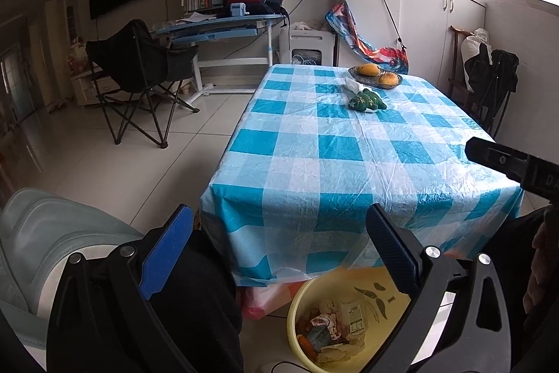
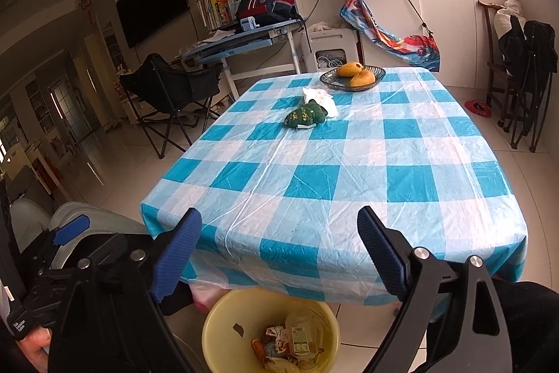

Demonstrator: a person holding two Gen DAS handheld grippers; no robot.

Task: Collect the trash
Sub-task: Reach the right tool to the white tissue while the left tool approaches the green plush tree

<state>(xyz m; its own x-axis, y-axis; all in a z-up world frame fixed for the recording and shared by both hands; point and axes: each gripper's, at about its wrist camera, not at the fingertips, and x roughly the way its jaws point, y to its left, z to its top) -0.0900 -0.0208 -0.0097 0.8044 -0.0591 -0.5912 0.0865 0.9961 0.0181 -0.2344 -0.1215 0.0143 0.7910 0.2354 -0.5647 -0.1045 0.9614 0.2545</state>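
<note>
Above yellow bin (image 2: 270, 334) at desk (image 2: 349, 170) edge | both jaws released, empty | risk: green wrapper (image 2: 305, 116), white tissue (image 2: 323, 100) far off, overreach dragging tablecloth

two mangoes (image 2: 353, 69), one yellow bin (image 2: 223, 313)

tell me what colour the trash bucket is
Pale yellow bucket; clearest in the right wrist view.

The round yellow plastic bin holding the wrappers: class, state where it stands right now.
The round yellow plastic bin stands on the tiled floor at the near edge of the blue-and-white checked tablecloth, low in both wrist views, below the open right gripper.
</note>
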